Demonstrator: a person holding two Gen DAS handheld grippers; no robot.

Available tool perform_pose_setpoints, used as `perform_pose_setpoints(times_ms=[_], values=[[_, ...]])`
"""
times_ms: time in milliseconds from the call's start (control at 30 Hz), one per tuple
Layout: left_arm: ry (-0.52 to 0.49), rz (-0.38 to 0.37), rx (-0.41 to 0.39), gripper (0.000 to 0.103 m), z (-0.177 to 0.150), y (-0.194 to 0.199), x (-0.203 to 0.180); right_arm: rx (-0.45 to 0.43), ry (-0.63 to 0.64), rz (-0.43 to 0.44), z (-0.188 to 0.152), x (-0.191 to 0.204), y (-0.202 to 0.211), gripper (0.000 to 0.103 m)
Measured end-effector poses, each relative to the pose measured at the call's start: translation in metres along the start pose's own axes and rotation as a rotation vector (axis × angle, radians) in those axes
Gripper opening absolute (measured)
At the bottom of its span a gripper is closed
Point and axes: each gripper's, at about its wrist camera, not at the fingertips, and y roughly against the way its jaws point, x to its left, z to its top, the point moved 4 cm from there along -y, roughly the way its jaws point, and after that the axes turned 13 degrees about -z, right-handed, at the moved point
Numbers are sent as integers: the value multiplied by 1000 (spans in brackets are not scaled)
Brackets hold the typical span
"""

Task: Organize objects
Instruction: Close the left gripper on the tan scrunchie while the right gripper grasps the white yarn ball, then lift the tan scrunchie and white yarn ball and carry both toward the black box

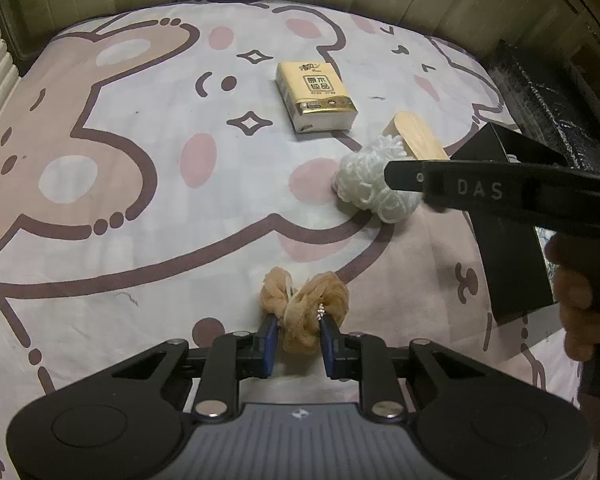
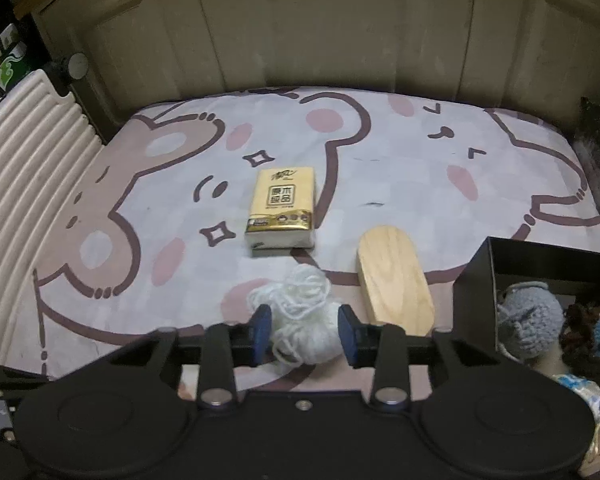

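The bed (image 2: 420, 168), under its cartoon-bear sheet, carries everything, and being soft it will give under any downward push. At its right edge stands a black box (image 2: 474, 296) already holding some crocheted pieces, likely the place for the loose things. The tissue pack (image 2: 281, 212) lies flat mid-bed: light, squashy, its film slippery, so best pinched across the narrow sides. Just beside the box, the wooden oval piece (image 2: 396, 276) is stiff and smooth; take it by its long edges. The white yarn ball (image 2: 300, 312) sits between the pads of the right claw (image 2: 305, 334), which is clamped on it; it is light and springy, and loose strands may snag. Smallest, the tan mesh puff (image 1: 306, 304), perhaps a scrunchie, is pinched in the closed left claw (image 1: 299, 344) near the bed's front, limp and weightless.
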Motion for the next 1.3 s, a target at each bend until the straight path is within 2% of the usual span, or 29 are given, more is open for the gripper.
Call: perform_pose_setpoints(times_ms=[133, 400, 500, 633, 800, 1000, 1100, 1300], values=[[15, -6, -8, 24, 1, 2, 4, 3, 37, 8, -2, 5, -10, 44], [7, 8, 21, 26, 1, -8, 9, -21, 161, -66, -5, 24, -24, 58], [-4, 26, 36, 29, 0, -13, 10, -27, 190, -102, -7, 26, -29, 58], [-12, 44, 43, 35, -1, -18, 12, -17, 185, -137, -7, 20, -33, 45], [-35, 61, 48, 34, 0, -21, 9, 4, 166, -121, -5, 15, -29, 41], [-16, 63, -13, 29, 6, -8, 9, -1, 145, -96, -3, 11, -14, 40], [3, 63, -53, 17, 11, 2, 9, -22, 126, -87, 0, 9, -2, 40], [34, 51, -112, 12, 17, 17, 7, -69, 106, -72, 5, 6, 23, 40]])
